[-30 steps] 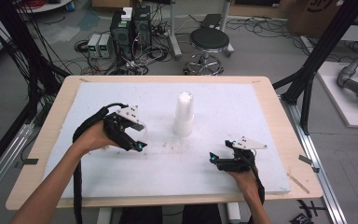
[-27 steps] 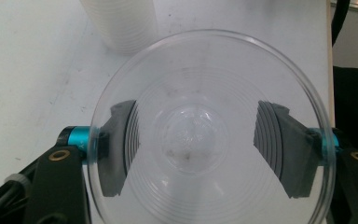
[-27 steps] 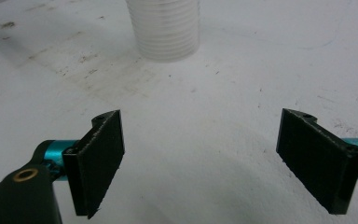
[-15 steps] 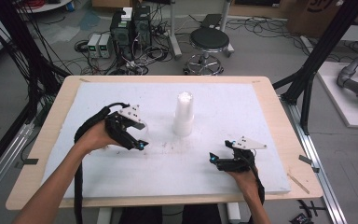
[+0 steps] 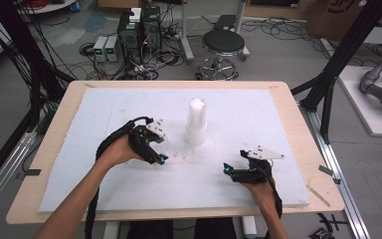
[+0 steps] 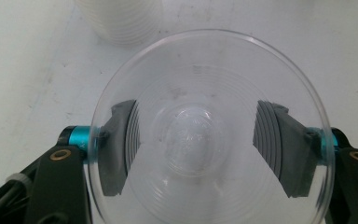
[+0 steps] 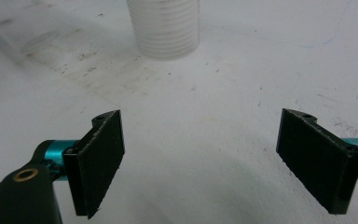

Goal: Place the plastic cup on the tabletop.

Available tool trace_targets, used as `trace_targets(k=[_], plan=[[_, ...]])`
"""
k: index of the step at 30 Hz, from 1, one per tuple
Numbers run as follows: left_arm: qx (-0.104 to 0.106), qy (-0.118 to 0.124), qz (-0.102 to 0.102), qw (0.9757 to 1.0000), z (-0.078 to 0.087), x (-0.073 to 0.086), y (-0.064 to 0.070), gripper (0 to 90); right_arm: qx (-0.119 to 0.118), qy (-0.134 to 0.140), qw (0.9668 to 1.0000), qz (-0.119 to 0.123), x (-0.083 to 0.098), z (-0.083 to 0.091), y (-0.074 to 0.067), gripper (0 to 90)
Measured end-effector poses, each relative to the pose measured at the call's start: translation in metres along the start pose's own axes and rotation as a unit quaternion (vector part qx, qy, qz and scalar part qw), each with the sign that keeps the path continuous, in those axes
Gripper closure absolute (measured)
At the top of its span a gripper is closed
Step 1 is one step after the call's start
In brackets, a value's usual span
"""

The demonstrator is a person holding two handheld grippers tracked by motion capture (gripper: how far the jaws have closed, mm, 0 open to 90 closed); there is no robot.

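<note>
While my left gripper (image 6: pixel 196 144) clamps a clear plastic cup (image 6: pixel 205 130) at mid-frame, pads pressed to its sides, the white cup stack (image 5: pixel 196 122) stands just above it — my right gripper (image 7: pixel 205 158) gapes wide, empty.

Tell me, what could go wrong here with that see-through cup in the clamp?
1. The clear cup is thin plastic pinched between the left gripper's pads; a harder squeeze could buckle it, a looser one could let it slip.
2. The cup stack stands tall and narrow close beside that gripper; a sideways nudge might topple it.
3. The right gripper rests open and apart, so it probably could not catch anything that falls.
</note>
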State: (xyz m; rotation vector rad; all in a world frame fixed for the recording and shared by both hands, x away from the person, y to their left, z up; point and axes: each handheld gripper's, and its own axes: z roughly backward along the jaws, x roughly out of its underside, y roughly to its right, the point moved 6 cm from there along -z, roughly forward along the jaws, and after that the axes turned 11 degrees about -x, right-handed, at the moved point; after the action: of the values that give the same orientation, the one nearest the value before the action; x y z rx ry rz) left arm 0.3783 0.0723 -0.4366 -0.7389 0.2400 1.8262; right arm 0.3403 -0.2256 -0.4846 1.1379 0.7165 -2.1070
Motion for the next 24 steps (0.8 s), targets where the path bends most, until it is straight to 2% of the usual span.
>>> trace_targets(k=[5,10,14,16,18,21,24], plan=[[0.003,-0.018,-0.002,0.9998,-0.011,0.004,0.005,31.3,-0.002,0.001,1.0,-0.001,0.0,0.0,0.0,15.2],[0.004,-0.013,-0.002,0.9999,-0.013,0.002,0.007,31.4,-0.002,0.001,1.0,0.0,0.0,0.0,0.001,15.2],[-0.002,-0.01,0.002,1.0,-0.013,0.003,0.006,29.8,-0.002,0.001,1.0,-0.001,0.0,0.0,0.001,15.2],[-0.015,-0.02,0.002,0.9997,-0.016,0.006,0.007,24.5,0.0,-0.002,1.0,-0.003,0.0,0.0,0.001,15.2],[-0.019,-0.021,0.017,0.9995,-0.02,0.01,0.008,13.8,0.001,-0.001,1.0,-0.002,0.0,0.0,0.001,15.3],[-0.017,-0.017,0.029,0.9993,-0.024,0.015,0.008,13.2,0.002,0.0,1.0,-0.005,0.0,0.0,0.002,15.3],[-0.012,0.001,0.042,0.999,-0.023,0.016,0.009,13.1,0.002,0.0,1.0,-0.006,0.0,0.0,0.001,15.3]])
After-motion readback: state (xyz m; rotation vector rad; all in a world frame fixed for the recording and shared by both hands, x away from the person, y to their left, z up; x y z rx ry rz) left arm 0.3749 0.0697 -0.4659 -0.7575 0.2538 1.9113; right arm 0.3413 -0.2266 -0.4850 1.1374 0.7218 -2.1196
